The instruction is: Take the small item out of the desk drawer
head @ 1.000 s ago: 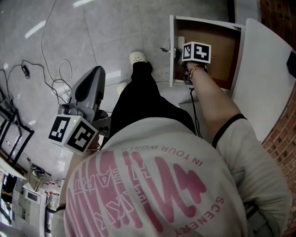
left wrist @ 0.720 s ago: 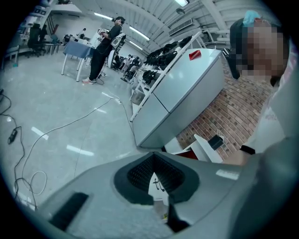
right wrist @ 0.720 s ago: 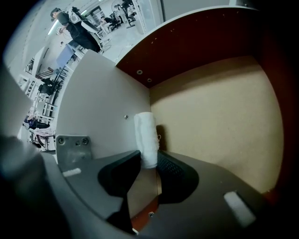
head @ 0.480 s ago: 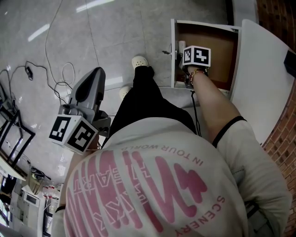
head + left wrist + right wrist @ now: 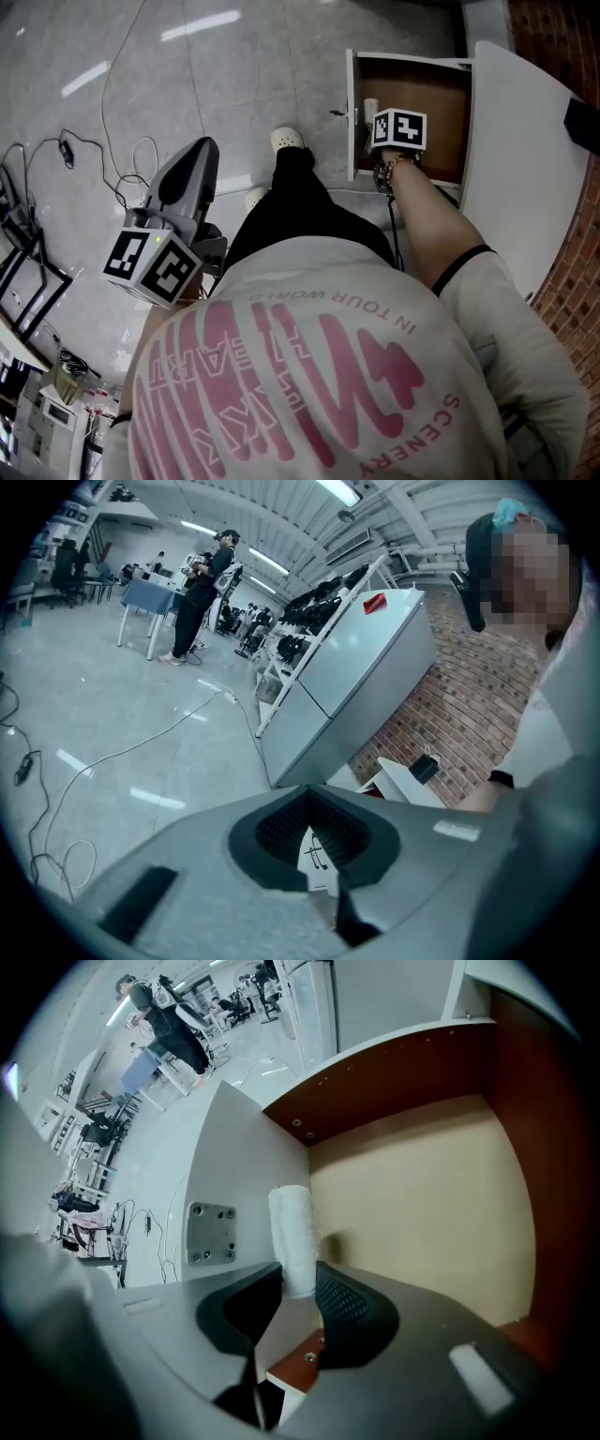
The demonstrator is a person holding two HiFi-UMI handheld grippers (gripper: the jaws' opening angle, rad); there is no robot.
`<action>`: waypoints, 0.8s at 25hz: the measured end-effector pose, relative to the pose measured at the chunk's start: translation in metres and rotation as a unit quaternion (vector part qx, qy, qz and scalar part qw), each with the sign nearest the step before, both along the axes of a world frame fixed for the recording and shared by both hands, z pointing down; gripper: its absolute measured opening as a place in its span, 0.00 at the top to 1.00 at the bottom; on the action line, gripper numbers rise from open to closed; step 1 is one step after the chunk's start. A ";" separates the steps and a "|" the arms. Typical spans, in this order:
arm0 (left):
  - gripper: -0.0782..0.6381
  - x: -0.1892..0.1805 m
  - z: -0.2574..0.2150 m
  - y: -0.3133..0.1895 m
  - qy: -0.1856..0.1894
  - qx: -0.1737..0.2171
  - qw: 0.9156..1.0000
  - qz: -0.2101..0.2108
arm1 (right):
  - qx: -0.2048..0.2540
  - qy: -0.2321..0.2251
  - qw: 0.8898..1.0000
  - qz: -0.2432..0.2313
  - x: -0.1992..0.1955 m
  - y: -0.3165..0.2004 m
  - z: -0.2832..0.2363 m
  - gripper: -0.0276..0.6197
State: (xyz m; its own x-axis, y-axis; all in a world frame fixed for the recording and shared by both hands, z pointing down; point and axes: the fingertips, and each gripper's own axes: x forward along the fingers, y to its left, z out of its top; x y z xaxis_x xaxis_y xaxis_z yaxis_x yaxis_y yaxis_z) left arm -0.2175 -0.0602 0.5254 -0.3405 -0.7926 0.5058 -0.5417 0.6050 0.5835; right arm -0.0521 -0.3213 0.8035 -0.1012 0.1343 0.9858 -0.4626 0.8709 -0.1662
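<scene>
Gripping a small white roll (image 5: 292, 1237) between its pads, the right gripper (image 5: 300, 1283) is pointing down into the open desk drawer (image 5: 422, 1194) — the roll is sticking out past the jaw tips, near the drawer's white side wall. The left gripper (image 5: 309, 791) is hovering well apart over the floor (image 5: 234, 75), jaws together, holding nothing.

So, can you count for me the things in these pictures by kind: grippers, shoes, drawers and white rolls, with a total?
2 grippers: left gripper, right gripper
2 white shoes
1 drawer, open
1 white roll, held in the right gripper
Total: 6
</scene>
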 end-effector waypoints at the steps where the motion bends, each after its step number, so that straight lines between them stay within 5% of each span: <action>1: 0.89 0.001 -0.002 0.001 -0.003 0.001 1.000 0.002 | 0.001 -0.002 1.000 0.001 0.001 0.001 -0.003 0.77; 20: 0.89 0.009 -0.038 0.049 -0.046 0.018 0.999 -0.021 | 0.015 -0.025 0.999 0.043 0.043 0.031 -0.045 0.77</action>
State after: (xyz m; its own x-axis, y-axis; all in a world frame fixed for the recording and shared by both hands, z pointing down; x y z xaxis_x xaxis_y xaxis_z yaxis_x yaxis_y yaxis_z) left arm -0.2082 -0.0111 0.4871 -0.4173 -0.7938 0.4424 -0.5694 0.6078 0.5535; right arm -0.0093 -0.2900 0.7587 -0.1601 0.0936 0.9827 -0.5277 0.8332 -0.1653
